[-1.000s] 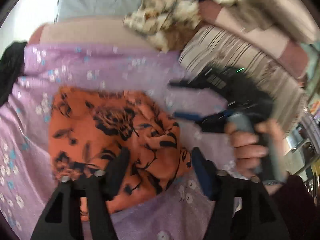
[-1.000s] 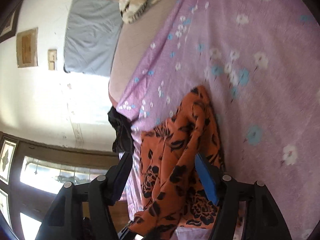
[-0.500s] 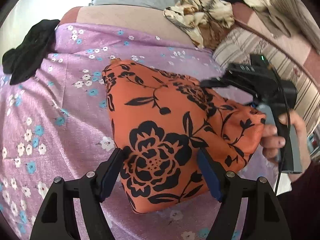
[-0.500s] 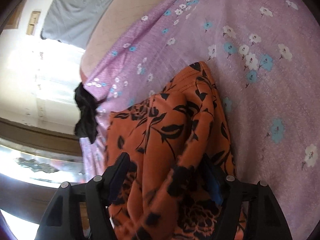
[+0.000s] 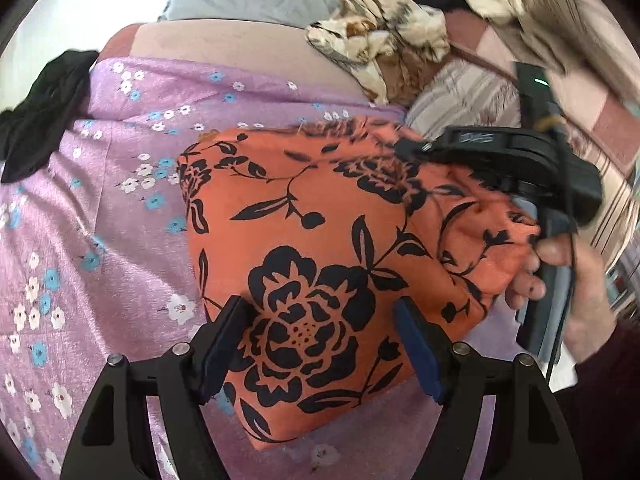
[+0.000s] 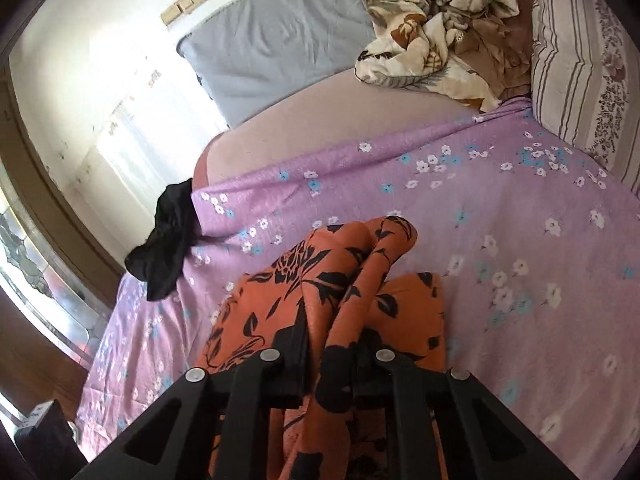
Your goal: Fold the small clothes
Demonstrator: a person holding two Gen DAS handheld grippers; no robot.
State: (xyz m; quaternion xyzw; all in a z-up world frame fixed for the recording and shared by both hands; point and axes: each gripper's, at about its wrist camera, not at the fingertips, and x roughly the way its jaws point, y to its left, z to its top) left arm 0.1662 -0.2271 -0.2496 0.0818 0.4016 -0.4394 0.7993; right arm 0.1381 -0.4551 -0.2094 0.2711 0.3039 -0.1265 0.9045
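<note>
On the purple floral sheet (image 5: 120, 184), orange floral garment (image 5: 320, 240) lay between left gripper's (image 5: 320, 344) spread, empty jaws; right gripper (image 6: 332, 360) had just clamped its right edge, lifting.

Your two wrist cameras look steeply down, close over the bed; both share the orange cloth (image 5: 320, 240) (image 6: 340, 292).

The orange garment (image 5: 320, 248) with black flowers lies partly folded on the purple flowered bedsheet (image 5: 120, 220), one bunched edge lifted up.
</note>
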